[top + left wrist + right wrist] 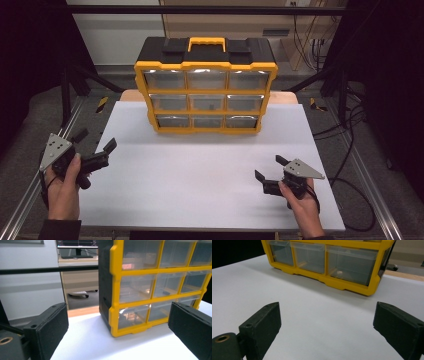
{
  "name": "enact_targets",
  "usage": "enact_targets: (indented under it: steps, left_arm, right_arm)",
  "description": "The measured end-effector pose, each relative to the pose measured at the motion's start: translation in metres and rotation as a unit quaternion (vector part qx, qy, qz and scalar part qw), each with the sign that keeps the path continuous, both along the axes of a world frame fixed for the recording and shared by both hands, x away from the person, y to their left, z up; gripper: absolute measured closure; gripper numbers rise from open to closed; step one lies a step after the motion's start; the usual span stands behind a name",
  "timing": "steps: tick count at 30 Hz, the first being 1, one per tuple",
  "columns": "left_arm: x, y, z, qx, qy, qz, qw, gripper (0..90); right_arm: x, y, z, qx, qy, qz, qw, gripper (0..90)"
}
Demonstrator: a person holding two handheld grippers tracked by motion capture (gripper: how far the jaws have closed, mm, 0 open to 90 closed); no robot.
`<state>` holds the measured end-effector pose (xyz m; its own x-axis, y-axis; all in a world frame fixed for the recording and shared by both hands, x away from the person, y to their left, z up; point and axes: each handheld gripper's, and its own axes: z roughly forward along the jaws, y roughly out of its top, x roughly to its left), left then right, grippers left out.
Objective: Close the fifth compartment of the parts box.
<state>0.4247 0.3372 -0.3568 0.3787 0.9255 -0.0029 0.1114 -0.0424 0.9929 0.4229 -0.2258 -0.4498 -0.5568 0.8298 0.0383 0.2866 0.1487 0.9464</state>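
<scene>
A yellow and black drawer cabinet (205, 85) with clear drawers in three rows stands upright at the back middle of the white table (200, 170). Its drawers all look pushed in. My left gripper (95, 141) hovers at the table's left edge, open, its jaws wide apart with nothing between them; the cabinet (150, 287) rises ahead and to the right in the left gripper view. My right gripper (270, 167) sits low over the front right of the table, open and empty, pointing toward the cabinet's bottom row (327, 260). A small pale item (339, 272) lies in the bottom right drawer.
Aluminium rails (372, 185) run along both sides of the table. Cables (350, 125) trail on the floor at the right. Black frame struts (75, 80) stand behind the table's corners. A wooden board (285, 97) pokes out behind the cabinet.
</scene>
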Motion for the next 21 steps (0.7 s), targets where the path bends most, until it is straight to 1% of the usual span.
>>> enact_targets:
  steps: [2, 4, 7, 8, 10, 14, 17, 19, 21]
  left_arm:
    - [-0.001, 0.004, -0.009, -0.001, 0.006, 0.004, 1.0, 2.9]
    - [-0.003, 0.007, -0.017, -0.003, 0.01, 0.004, 0.9999, 2.9]
    - [-0.008, 0.011, -0.025, -0.012, 0.003, 0.007, 0.9999, 3.6]
    - [-0.01, 0.012, -0.028, -0.013, 0.0, 0.007, 0.9999, 3.8]
    - [-0.012, 0.014, -0.033, -0.012, 0.001, 0.009, 0.9999, 3.4]
    - [-0.012, 0.017, -0.042, -0.013, 0.009, 0.01, 0.9998, 3.2]
    - [-0.012, 0.017, -0.048, -0.009, 0.016, 0.004, 0.9998, 3.1]
    - [-0.011, 0.014, -0.054, -0.006, 0.019, 0.005, 0.9998, 3.1]
    - [-0.01, 0.011, -0.06, 0.003, 0.024, 0.003, 0.9997, 3.2]
  right_arm:
    - [-0.001, -0.003, 0.001, 0.001, -0.004, -0.002, 1.0, 8.2]
    - [-0.002, -0.005, 0.001, -0.004, -0.009, -0.001, 1.0, 8.4]
    - [-0.002, -0.007, 0.0, -0.006, -0.01, 0.003, 0.9999, 8.8]
    - [-0.002, -0.007, 0.0, -0.006, -0.011, 0.003, 0.9999, 8.7]
    - [-0.003, -0.008, 0.0, -0.006, -0.011, 0.002, 0.9999, 8.6]
    - [-0.002, -0.009, -0.001, 0.01, -0.01, 0.004, 0.9999, 8.0]
    - [-0.003, -0.009, 0.0, 0.01, -0.012, 0.002, 0.9999, 7.9]
    - [-0.003, -0.009, -0.001, 0.009, -0.012, 0.001, 0.9999, 7.6]
    - [-0.003, -0.009, -0.001, 0.01, -0.012, 0.0, 0.9999, 7.2]
